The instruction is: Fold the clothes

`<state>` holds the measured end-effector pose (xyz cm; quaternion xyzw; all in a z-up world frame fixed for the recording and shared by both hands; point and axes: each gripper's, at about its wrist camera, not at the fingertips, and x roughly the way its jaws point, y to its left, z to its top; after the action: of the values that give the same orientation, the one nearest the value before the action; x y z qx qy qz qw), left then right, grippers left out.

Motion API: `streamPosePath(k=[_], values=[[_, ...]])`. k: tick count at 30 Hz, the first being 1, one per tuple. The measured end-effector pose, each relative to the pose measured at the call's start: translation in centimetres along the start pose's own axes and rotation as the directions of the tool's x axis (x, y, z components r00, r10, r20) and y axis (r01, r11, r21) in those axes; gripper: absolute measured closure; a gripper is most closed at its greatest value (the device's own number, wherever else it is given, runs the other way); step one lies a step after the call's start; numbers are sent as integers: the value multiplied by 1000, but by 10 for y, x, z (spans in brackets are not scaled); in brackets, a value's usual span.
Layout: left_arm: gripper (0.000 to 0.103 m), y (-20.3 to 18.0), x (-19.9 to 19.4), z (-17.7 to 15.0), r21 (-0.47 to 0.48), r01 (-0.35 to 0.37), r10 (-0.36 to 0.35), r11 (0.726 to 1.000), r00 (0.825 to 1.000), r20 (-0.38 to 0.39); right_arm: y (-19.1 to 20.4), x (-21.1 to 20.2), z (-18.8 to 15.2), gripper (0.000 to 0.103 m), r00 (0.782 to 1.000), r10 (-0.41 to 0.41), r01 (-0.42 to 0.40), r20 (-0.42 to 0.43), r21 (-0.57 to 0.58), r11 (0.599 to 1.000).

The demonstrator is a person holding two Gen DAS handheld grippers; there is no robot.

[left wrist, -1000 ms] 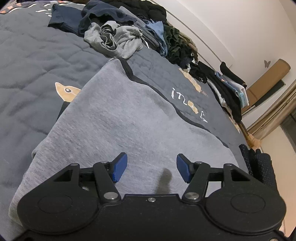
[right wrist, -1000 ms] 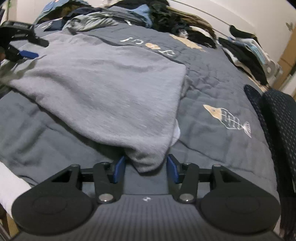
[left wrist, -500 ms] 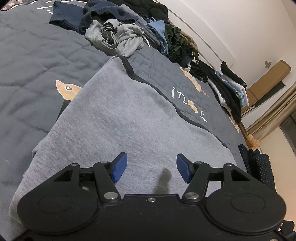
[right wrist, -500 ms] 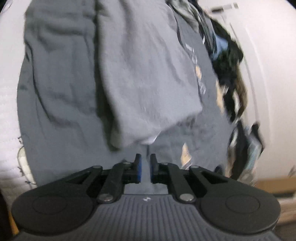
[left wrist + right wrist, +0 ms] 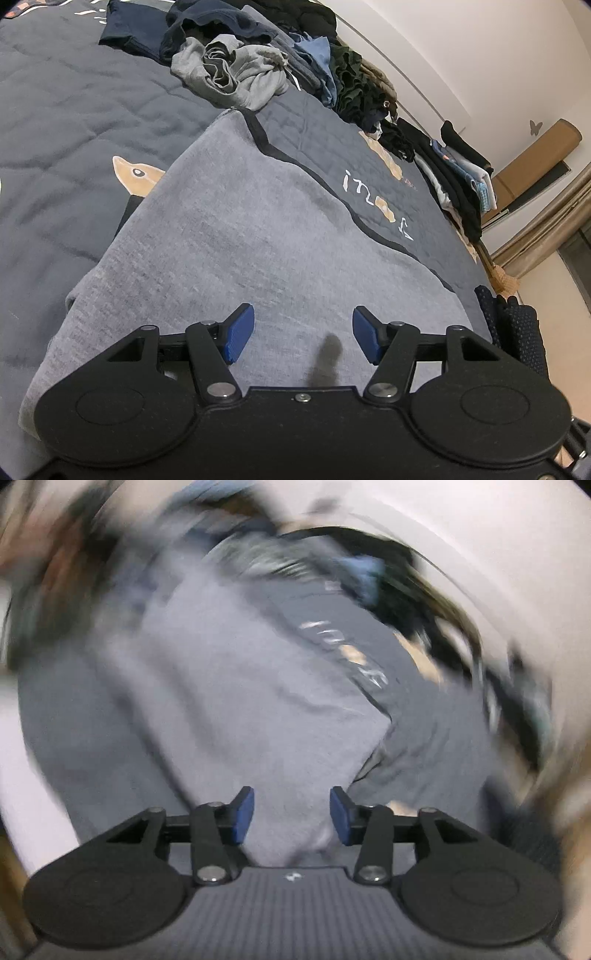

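a: where's your sweater (image 5: pixel 236 236)?
b: flat on the quilt (image 5: pixel 66 122). your left gripper (image 5: pixel 303 332) hovers over it, jaws apart, gripping nothing.
a: and your right gripper (image 5: pixel 291 814)?
b: its jaws are opening; the sweater's corner lies between them, pads clear of it.

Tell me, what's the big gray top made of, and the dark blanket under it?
The gray sweatshirt looks like soft, matte cotton-type knit: its surface shows a fine heathered, slightly fuzzy grain. The dark quilted bedspread looks like smooth woven fabric with padding, judging by its stitched, puffy lines and embroidered fish.
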<state>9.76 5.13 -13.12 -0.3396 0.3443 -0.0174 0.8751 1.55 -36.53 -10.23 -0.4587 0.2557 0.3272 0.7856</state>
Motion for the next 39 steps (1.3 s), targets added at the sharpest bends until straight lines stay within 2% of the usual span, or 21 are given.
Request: streamPosePath(k=[2,4,8,10,12,13,14,16,18,21,25,27,30,32,33,34,35,36,37,38,39], values=[[43,0,0,0,2,0,0,1000,1000,-2,8,7,-1,55,998,64,-66,-29,-51,997],[43,-1,0,-1,9,-2,2,1000,1000,-2,16,13,-2,52,996,76,-79,-38,-111,991],[43,-2,1,-1,19,-7,7,1000,1000,-2,35,32,-4,50,998,-3,-15,-64,-272,962],[42,-3,2,-1,21,-8,8,1000,1000,-4,36,45,-5,53,996,15,-43,-86,-328,944],[42,-3,2,-1,22,-8,8,1000,1000,-5,43,51,-12,75,995,6,-47,-99,-417,907],[42,-3,3,-1,22,-7,8,1000,1000,-7,46,52,-15,96,994,-19,-34,-108,-467,883],[42,-3,3,-1,23,-7,7,1000,1000,-8,46,49,-18,96,994,-35,-22,-105,-498,867],[42,-3,3,-1,25,-7,8,1000,1000,-9,34,45,-20,97,993,-35,-22,-109,-481,876],[42,-4,3,-1,27,-8,8,1000,1000,-11,30,39,-22,98,994,-53,-5,-98,-506,862],[42,-2,2,0,26,-3,4,1000,1000,-15,29,38,-31,98,989,-89,-1,-119,-604,797],[42,-2,1,0,25,-5,5,1000,1000,-19,31,35,-39,98,990,-92,-2,-107,-662,749],[42,-3,1,-1,26,-6,7,1000,1000,-21,31,33,-40,98,990,-97,2,-103,-675,738],[42,-2,0,0,25,-9,9,1000,1000,-27,25,36,-41,96,980,-105,-36,-171,-666,745],[42,-2,0,1,16,-7,8,1000,1000,-30,15,35,-48,95,967,-106,-60,-231,-614,787],[42,-2,0,1,13,-8,8,1000,999,-30,5,32,-45,95,964,-83,-64,-252,-524,850],[42,-2,0,1,9,-9,9,1000,999,-31,-12,30,-37,93,962,-57,-51,-265,-383,922],[42,-2,0,2,6,-9,9,1000,999,-32,-28,27,-30,87,965,-40,-26,-259,-248,968],[42,-2,0,1,6,-10,11,1000,999,-32,-43,22,-22,84,972,-31,5,-231,-116,993],[42,-3,0,1,14,-13,13,1000,999,-32,-60,16,-14,69,982,-37,45,-186,38,998],[42,-4,0,1,22,-15,16,1000,999,-31,-74,12,-5,53,990,-36,62,-137,189,980],[42,-6,-1,1,37,-18,19,999,999,-27,-89,8,3,49,995,-41,69,-88,335,940]])
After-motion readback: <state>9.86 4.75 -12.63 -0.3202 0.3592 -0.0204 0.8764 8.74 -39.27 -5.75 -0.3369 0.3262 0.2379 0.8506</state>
